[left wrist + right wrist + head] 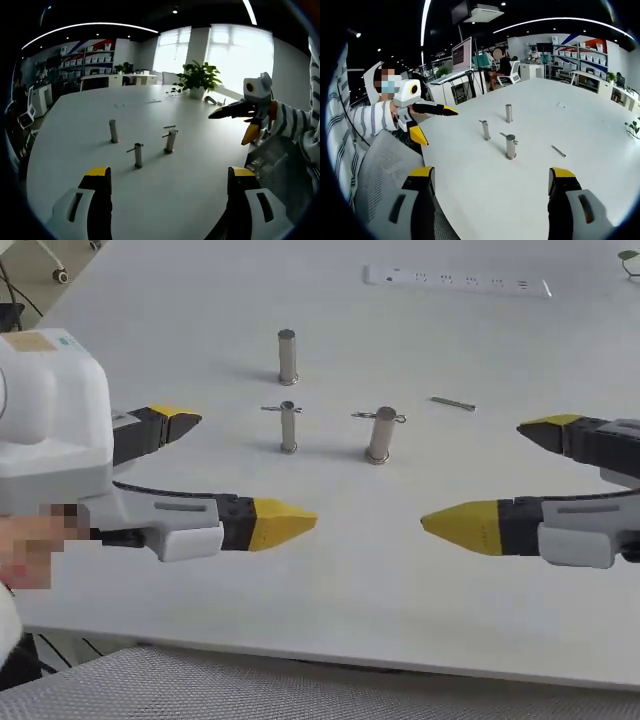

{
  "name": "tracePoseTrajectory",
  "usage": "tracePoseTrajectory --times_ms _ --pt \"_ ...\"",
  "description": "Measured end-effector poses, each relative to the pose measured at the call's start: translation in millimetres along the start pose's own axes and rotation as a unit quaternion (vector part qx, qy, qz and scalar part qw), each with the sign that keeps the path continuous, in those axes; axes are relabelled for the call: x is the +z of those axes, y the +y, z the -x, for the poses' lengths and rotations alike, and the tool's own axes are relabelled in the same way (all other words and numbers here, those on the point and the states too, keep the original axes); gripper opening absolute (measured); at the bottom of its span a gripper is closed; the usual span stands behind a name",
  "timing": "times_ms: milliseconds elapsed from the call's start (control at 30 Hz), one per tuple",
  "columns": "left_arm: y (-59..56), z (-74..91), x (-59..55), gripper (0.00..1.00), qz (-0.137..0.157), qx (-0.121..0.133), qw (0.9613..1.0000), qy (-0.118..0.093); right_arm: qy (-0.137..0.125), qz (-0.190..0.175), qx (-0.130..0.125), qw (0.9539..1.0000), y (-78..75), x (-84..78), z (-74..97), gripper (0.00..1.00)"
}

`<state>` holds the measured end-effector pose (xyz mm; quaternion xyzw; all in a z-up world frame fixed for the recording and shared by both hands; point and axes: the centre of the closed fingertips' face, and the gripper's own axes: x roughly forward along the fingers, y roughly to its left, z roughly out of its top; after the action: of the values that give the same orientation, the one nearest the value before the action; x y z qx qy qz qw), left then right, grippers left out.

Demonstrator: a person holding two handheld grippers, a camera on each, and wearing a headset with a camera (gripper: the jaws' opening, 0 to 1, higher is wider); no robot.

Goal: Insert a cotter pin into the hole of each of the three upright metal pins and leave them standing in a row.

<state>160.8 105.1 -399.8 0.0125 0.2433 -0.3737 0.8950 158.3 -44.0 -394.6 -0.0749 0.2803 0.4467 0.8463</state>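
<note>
Both grippers are hovering over the white table (340,590), near edge, nothing between the jaws of either. The left gripper (258,470) is reaching in from the left with its yellow-tipped jaws spread wide apart; its own view is showing the same wide gap. The right gripper (471,476) is facing it from the right, jaws likewise spread and released. The tips of the two grippers are pointing toward each other, apart, with bare table between them. Three metal pins are standing upright beyond the grippers, well apart from both. Pin 1 (287,357), the farthest, is standing bare, with no cotter pin through it. Pin 2 (289,428) is standing nearer, directly in front of pin 1, and cotter pin A (276,408) is sitting crosswise through its top. Pin 3 (380,435) is standing to the right of pin 2, with cotter pin B (392,418) passing through its head. The three pins are forming an L rather than a single line. Cotter pin C (453,403) is lying flat and loose on the table, to the right of pin 3 and slightly farther back, touching nothing. A white power strip (455,281) is lying along the far side of the table.
</note>
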Motion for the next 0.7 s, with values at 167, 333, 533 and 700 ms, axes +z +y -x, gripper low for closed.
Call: tracePoseTrajectory --times_ms 167,333,533,700 --pt "15.4 -3.2 12.0 0.95 -0.008 -0.007 0.9999 -0.009 -0.013 -0.022 -0.010 0.9996 -3.8 2.8 -2.1 0.91" --pt "27.7 -13.4 32.3 0.93 -0.037 -0.001 0.9992 -0.013 -0.014 -0.028 -0.010 0.9994 -4.2 1.5 -3.8 0.91" --pt "42.3 -25.8 55.0 0.91 -0.040 0.010 0.9989 -0.023 -0.013 -0.036 -0.018 0.9991 -9.4 -1.0 -4.2 0.90" --pt "55.5 -38.1 68.7 0.87 -0.046 0.013 0.9986 -0.025 -0.015 -0.043 -0.022 0.9987 -12.5 -3.1 -2.8 0.88"
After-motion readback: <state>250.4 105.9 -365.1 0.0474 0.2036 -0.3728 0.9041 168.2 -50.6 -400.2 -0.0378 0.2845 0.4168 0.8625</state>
